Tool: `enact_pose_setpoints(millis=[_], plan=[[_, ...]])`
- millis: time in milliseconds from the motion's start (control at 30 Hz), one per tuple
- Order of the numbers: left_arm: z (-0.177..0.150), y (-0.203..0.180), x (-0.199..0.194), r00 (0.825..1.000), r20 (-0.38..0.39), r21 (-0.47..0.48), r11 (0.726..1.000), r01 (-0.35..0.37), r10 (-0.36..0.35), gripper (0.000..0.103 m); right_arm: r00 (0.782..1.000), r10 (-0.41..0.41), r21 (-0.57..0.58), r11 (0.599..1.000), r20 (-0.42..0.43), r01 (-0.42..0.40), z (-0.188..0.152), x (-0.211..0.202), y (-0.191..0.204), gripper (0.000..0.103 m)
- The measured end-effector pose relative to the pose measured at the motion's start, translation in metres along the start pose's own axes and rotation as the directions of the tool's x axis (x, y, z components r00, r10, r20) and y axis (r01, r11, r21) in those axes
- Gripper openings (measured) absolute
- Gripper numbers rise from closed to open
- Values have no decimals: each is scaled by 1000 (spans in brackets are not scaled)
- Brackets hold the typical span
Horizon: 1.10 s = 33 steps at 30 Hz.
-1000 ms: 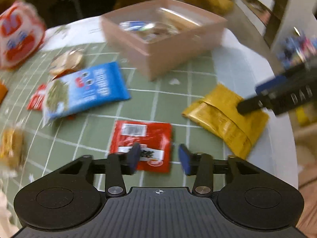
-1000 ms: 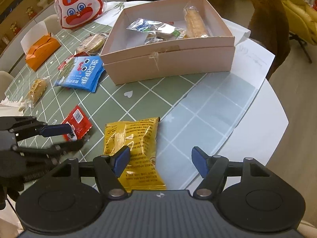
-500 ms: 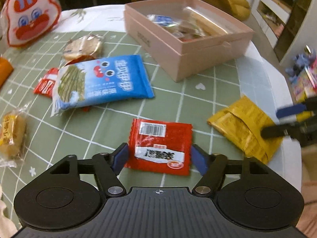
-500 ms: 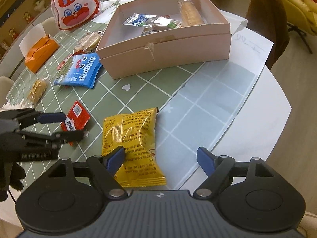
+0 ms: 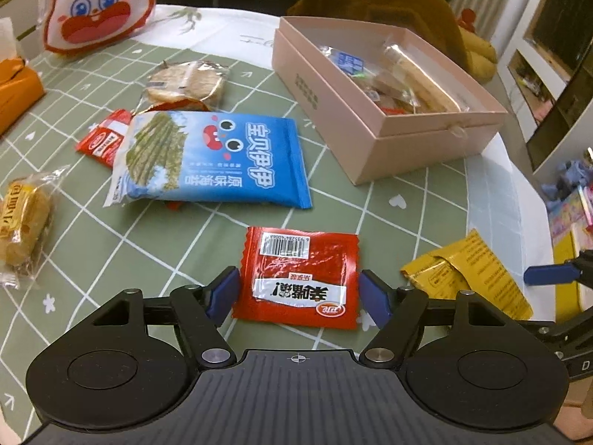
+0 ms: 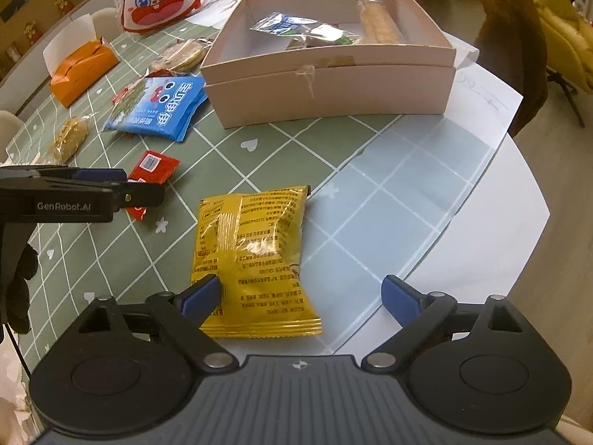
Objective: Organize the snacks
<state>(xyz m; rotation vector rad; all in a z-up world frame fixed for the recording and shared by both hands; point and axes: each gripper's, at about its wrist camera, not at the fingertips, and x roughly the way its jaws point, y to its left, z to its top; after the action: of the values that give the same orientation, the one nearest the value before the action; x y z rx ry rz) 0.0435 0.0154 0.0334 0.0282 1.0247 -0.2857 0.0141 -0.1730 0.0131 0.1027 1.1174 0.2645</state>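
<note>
My left gripper (image 5: 298, 294) is open, its blue fingertips on either side of a flat red snack packet (image 5: 300, 276) on the green grid cloth. My right gripper (image 6: 302, 294) is open over a yellow snack bag (image 6: 254, 256), whose lower part lies between the fingers. The pink box (image 5: 374, 131) holds several wrapped snacks and stands behind both; it also shows in the right wrist view (image 6: 333, 92). The left gripper (image 6: 107, 187) appears at the left of the right wrist view, over the red packet (image 6: 153, 165).
A blue snack bag (image 5: 211, 155), a round cracker pack (image 5: 185, 83), a second red packet (image 5: 102, 141) and a yellow wrapped cake (image 5: 22, 218) lie left. A rabbit bag (image 5: 98, 3) and an orange tissue box (image 6: 83, 68) sit far left. The table edge (image 6: 519, 259) runs right.
My left gripper has opened wide and moved in around the red packet. My right gripper has opened a little wider and come closer over the yellow bag.
</note>
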Motion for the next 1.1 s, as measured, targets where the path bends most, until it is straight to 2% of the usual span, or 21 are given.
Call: enact_pose_setpoints(millis=[167, 300, 367, 433, 500, 567, 633, 833, 933, 1033, 1100], plan=[[-2, -4, -1, 1000, 3, 13, 1000, -17, 17, 74, 1000, 2, 4, 1000, -1, -2, 0, 0, 0, 95], [-7, -3, -8, 1000, 7, -27, 1000, 4, -4, 66, 1000, 22, 11, 1000, -4, -22, -1, -2, -1, 94], [-12, -4, -13, 1000, 5, -45, 999, 15, -15, 59, 1000, 25, 6, 1000, -1, -25, -2, -3, 0, 94], [-19, -4, -17, 998, -7, -77, 995, 56, -57, 34, 1000, 18, -4, 1000, 5, -18, -3, -5, 2, 94], [-27, -7, -20, 996, -18, -102, 991, 88, -90, 27, 1000, 6, -16, 1000, 17, -6, -3, -7, 5, 93], [-35, -14, -23, 998, -19, -81, 995, 66, -67, 21, 1000, -4, -30, 1000, 28, 5, -3, -10, 7, 93], [-39, -16, -25, 998, -12, -77, 995, 64, -65, 21, 999, -9, -36, 999, 34, 10, -3, -11, 8, 93], [-36, -4, -31, 997, 6, -171, 982, 75, -75, 23, 1000, -15, -44, 999, 27, 16, -4, -9, 11, 93], [-26, 4, -32, 997, 27, -283, 956, 82, -77, 26, 1000, -17, -38, 999, 23, 18, -4, -9, 10, 93], [-17, 15, -20, 998, 3, -414, 908, 63, -68, 28, 999, -20, -33, 999, 26, 21, -3, -9, 10, 93], [-11, 17, -12, 999, -1, -442, 896, 37, -42, 29, 999, -19, -35, 999, 27, 20, -3, -9, 10, 93]])
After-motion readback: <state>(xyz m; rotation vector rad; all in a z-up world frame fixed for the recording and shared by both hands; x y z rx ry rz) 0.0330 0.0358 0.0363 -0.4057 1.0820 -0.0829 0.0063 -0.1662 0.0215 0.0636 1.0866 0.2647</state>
